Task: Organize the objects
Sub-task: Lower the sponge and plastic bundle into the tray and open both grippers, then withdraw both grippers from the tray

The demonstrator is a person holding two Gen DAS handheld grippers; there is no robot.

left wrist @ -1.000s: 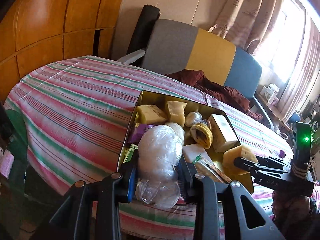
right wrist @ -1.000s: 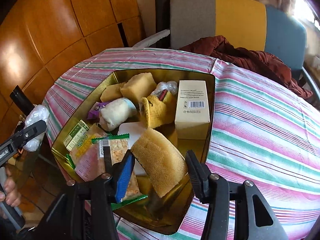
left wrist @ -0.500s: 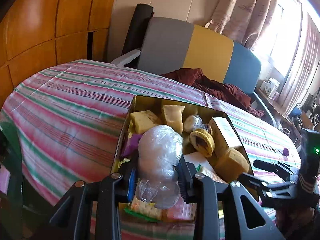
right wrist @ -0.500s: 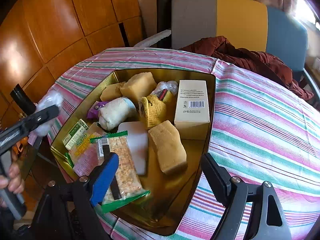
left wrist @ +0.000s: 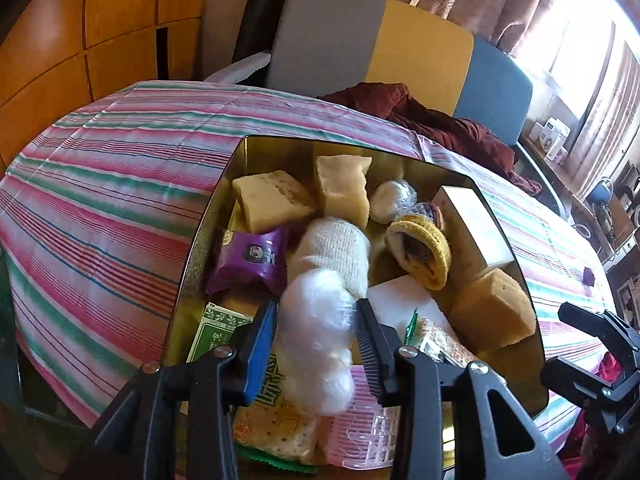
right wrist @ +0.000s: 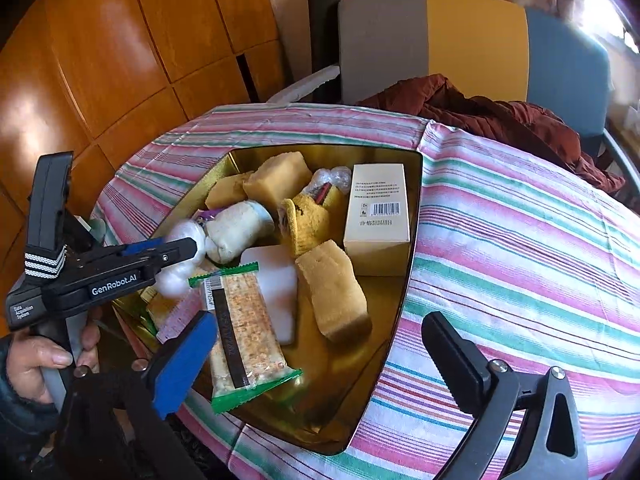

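Left gripper (left wrist: pixel 316 332) is clamped on a clear plastic bag of white stuff (left wrist: pixel 316 344), held over the near left corner of the gold tin (left wrist: pixel 192 256). From the right wrist view you can see that same bag (right wrist: pixel 182 254) pinched at the tip of the left tool, hanging right over the tin's near left edge. Right gripper (right wrist: pixel 316 354) is spread wide with nothing between its fingers, hovering over the tin's near end.

Tin sits on a table with a pink, green and white striped cloth (left wrist: pixel 100 200) and it's pretty packed:
- two pale sponge blocks (left wrist: pixel 272 200) at the far end, another sponge block (right wrist: pixel 332 292) lying nearer the right gripper
- a white rolled cloth (left wrist: pixel 332 252) in the middle, just behind the bag
- purple snack packet (left wrist: pixel 250 260) on the left side
- yellow knitted thing (left wrist: pixel 424 256) beside a cream box with a barcode (right wrist: pixel 378 212)
- green-edged cracker pack (right wrist: pixel 240 332) at the near end, partly lying on a flat white block (right wrist: pixel 276 284)
- pink comb-like plastic piece (left wrist: pixel 360 436) under the left gripper

Behind the table there's a grey, yellow and blue chair (right wrist: pixel 460 40) with dark red fabric (right wrist: pixel 500 116) bunched at the far table edge
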